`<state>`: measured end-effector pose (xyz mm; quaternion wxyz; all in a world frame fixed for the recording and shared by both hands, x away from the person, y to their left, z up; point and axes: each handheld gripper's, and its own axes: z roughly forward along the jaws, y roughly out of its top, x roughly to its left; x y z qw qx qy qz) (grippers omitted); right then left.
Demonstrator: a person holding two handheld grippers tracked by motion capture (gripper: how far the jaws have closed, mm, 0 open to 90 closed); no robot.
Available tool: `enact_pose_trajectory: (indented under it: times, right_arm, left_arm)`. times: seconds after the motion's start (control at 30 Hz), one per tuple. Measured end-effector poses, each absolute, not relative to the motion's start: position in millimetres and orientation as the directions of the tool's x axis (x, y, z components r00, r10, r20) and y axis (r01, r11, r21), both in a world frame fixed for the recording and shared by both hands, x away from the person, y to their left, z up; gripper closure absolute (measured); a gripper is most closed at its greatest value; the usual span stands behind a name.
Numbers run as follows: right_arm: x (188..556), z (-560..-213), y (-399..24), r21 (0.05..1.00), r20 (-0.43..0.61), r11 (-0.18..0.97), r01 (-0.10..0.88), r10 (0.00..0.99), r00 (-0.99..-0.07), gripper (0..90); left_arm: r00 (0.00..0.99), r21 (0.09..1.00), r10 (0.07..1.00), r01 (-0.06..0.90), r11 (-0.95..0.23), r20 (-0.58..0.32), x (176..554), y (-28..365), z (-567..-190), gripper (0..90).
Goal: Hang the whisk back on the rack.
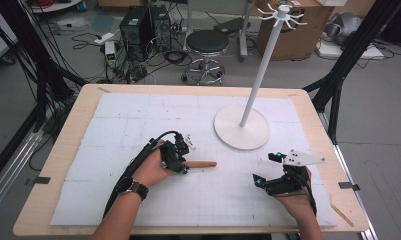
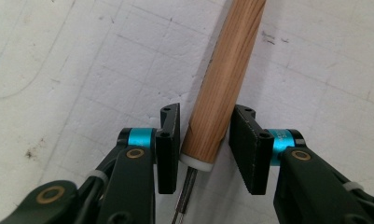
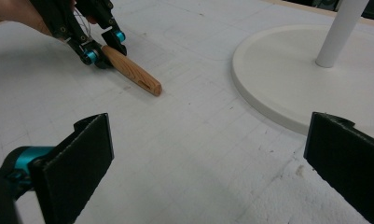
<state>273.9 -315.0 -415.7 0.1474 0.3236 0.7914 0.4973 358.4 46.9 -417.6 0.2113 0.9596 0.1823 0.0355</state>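
Left hand-held gripper [image 1: 184,159], near the table's [image 1: 63,150] middle, straddles the collar end of a round light-wood tool handle [image 2: 222,88] lying flat on the white foam mat [image 1: 138,115]; pads just beside it, slight gaps showing, not yet clamped. Right hand-held gripper [image 1: 266,171] rests wide open toward the near right corner, below the white round-based stand [image 1: 241,127].

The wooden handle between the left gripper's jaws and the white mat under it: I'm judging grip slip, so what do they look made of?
The wooden handle looks like smooth light-brown wood with visible lengthwise grain, a white collar and a thin metal shaft at its end. The white mat looks like foam board: matte, pebbled, dented, with faint grid lines.
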Motion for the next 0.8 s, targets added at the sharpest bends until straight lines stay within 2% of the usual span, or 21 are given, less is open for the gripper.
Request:
enact_pose_trajectory:
  times: [0.23,0.27,0.3,0.8]
  right_arm:
    - [273,-416,-315,0.881,0.09,0.297,0.369,0.66,-0.746,0.2]
    - [273,-416,-315,0.881,0.09,0.297,0.369,0.66,-0.746,0.2]
    - [273,-416,-315,0.881,0.09,0.297,0.369,0.66,-0.746,0.2]
    - [272,-415,-316,0.882,0.09,0.295,0.368,0.661,-0.745,0.2]
  left_arm:
    - [0.935,0.398,0.356,0.322,-0.859,0.011,357,43,-416,67.3]
    - [0.944,0.367,0.33,0.3,-0.881,0.022,355,38,-415,67.3]
    - [0.944,0.367,0.33,0.3,-0.881,0.022,355,38,-415,72.1]
    - [0.949,0.347,0.314,0.283,-0.894,0.034,355,35,-413,73.4]
